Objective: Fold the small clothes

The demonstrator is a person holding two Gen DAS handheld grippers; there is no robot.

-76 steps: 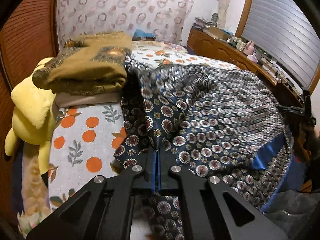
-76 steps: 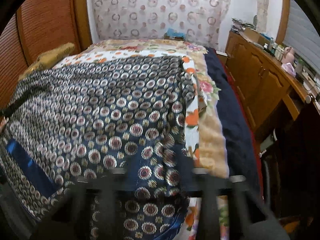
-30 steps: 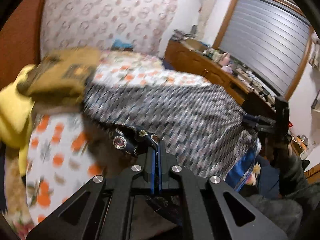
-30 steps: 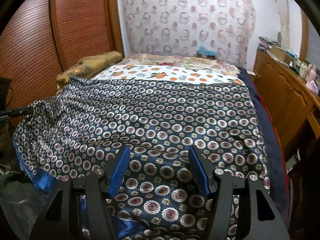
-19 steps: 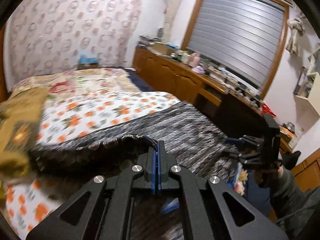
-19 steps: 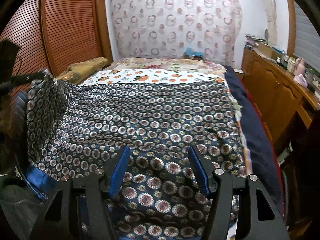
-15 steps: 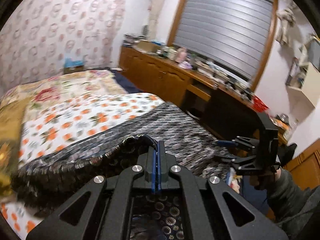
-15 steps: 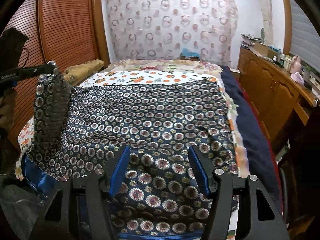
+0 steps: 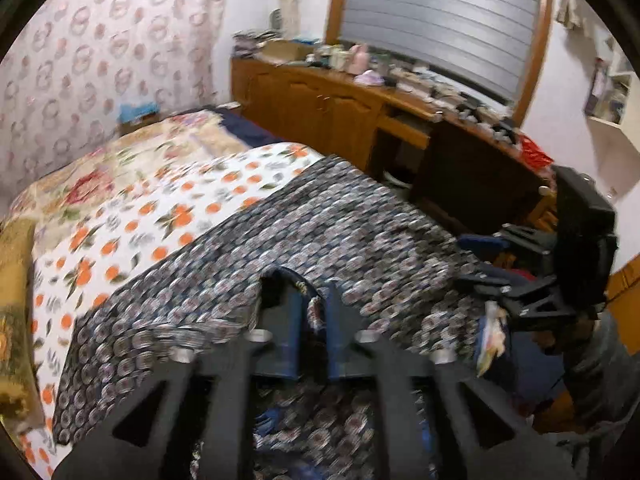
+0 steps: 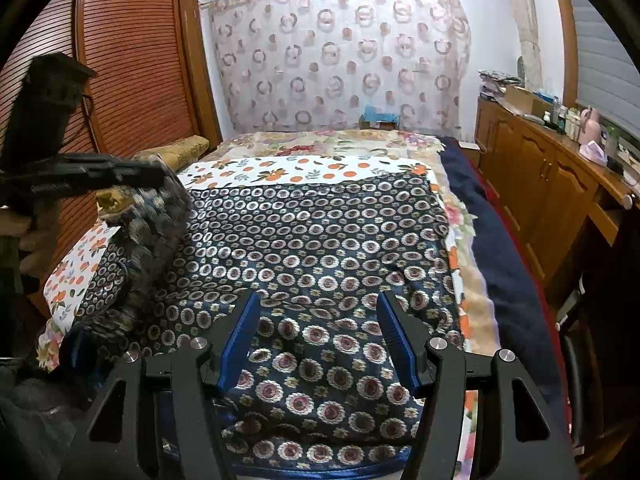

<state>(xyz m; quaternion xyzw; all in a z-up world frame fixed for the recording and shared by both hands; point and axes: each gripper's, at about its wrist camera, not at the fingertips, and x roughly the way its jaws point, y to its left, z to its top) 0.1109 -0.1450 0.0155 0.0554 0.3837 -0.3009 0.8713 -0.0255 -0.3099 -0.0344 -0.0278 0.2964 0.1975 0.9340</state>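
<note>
**Cloth spread on the bed, one corner lifted by the left gripper**

Cloth (image 10: 320, 240), dark blue with rows of pale ringed medallions and a shiny blue hem along its near edge, lies across the near half of the bed (image 10: 500, 264). Most of it lies flat, with soft wrinkles toward the right side. Its left corner is raised off the bed in a bunched fold, blurred in the right wrist view.

The left gripper (image 9: 311, 312) has that raised corner between its fingers; the jaws stand only a narrow slot apart, with patterned fabric showing in the slot. The picture is blurred there, so how firm the pinch is cannot be told. In the right wrist view the same tool shows at the left, its tip at the lifted fold.

The right gripper (image 10: 318, 340) hovers over the near edge of the cloth, its blue-padded fingers (image 10: 240, 336) spread wide with nothing between them.

Under the cloth lies a white sheet (image 10: 280, 170) printed with oranges and leaves, and beyond it a floral cover (image 10: 332, 142). A dark blue blanket (image 10: 492, 240) runs along the right edge of the bed. A folded olive-gold blanket (image 10: 180, 150) sits at the far left. Past the bed hangs a curtain (image 10: 340, 56) with a ring pattern; a slatted wooden wardrobe (image 10: 132, 60) stands on the left and a cluttered wooden sideboard (image 10: 552, 172) on the right.
</note>
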